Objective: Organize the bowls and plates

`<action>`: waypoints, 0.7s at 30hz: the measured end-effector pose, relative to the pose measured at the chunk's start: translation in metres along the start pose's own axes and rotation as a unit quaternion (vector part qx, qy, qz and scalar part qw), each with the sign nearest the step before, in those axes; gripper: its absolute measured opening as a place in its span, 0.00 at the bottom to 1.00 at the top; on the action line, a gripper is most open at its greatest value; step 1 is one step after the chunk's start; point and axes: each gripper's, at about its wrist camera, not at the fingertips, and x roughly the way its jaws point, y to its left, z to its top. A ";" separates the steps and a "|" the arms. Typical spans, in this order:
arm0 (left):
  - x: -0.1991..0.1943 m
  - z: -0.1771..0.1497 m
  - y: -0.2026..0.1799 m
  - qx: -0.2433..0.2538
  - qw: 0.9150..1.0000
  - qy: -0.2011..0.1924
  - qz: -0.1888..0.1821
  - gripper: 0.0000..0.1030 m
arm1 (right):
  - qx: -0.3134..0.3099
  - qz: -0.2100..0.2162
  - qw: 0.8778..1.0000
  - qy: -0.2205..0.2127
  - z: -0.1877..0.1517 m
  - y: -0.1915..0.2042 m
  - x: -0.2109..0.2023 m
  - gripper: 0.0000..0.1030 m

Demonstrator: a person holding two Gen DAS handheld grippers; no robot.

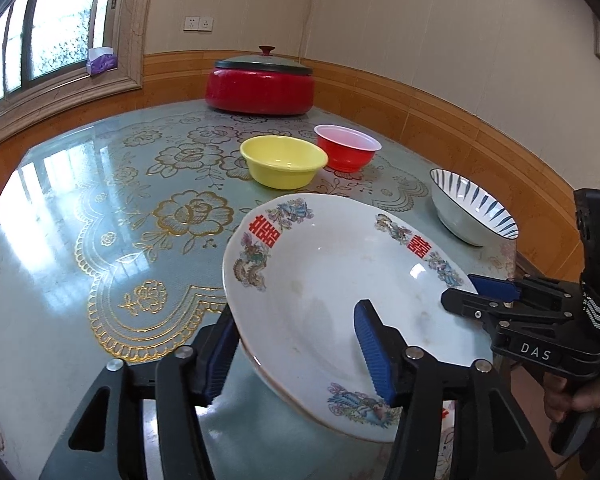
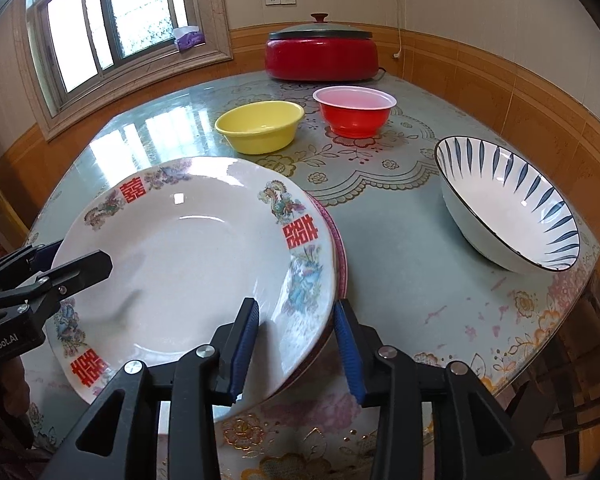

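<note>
On the glass-topped table (image 2: 400,272), nearest both cameras, a white decorated plate (image 2: 188,264) rests on another plate; its rim passes between each gripper's jaws; the left gripper (image 1: 300,356) straddles the plate's left edge, the right gripper (image 2: 296,344) its right edge; both stand partly open, pads apparently clear of the rim, gripping nothing; three bowls sit well apart beyond.

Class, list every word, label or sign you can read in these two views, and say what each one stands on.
"DAS": on the right gripper body, seen from the left wrist.
"enRobot.AI", its start cut off: on the left gripper body, seen from the right wrist.
Red "囍" signs: on the white plate rim.
Nothing else is legible.
</note>
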 end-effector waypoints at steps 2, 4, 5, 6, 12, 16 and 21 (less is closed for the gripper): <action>0.003 -0.002 0.006 -0.011 1.000 0.011 -0.001 0.57 | 0.002 -0.001 1.000 -0.001 0.000 0.001 0.000 0.40; 0.000 -0.003 0.008 -0.011 1.000 0.002 0.004 0.57 | 0.003 -0.005 1.000 -0.002 0.000 0.001 0.001 0.40; -0.002 -0.004 0.008 -0.010 1.000 -0.001 0.001 0.58 | 0.002 -0.008 1.000 -0.003 -0.001 0.002 0.001 0.40; -0.004 -0.004 0.009 -0.010 1.000 -0.003 -0.001 0.59 | 0.000 -0.011 1.000 -0.004 -0.001 0.003 0.002 0.40; -0.009 -0.003 0.014 -0.018 1.000 -0.012 0.011 0.59 | -0.003 -0.021 1.000 -0.004 -0.001 0.005 0.002 0.39; -0.006 -0.004 0.011 -0.006 1.000 -0.003 0.023 0.59 | -0.002 -0.020 1.000 -0.001 -0.002 0.006 0.001 0.40; -0.013 -0.003 0.012 -0.008 0.999 -0.014 0.037 0.64 | 0.002 -0.018 1.000 -0.001 -0.004 0.007 -0.001 0.41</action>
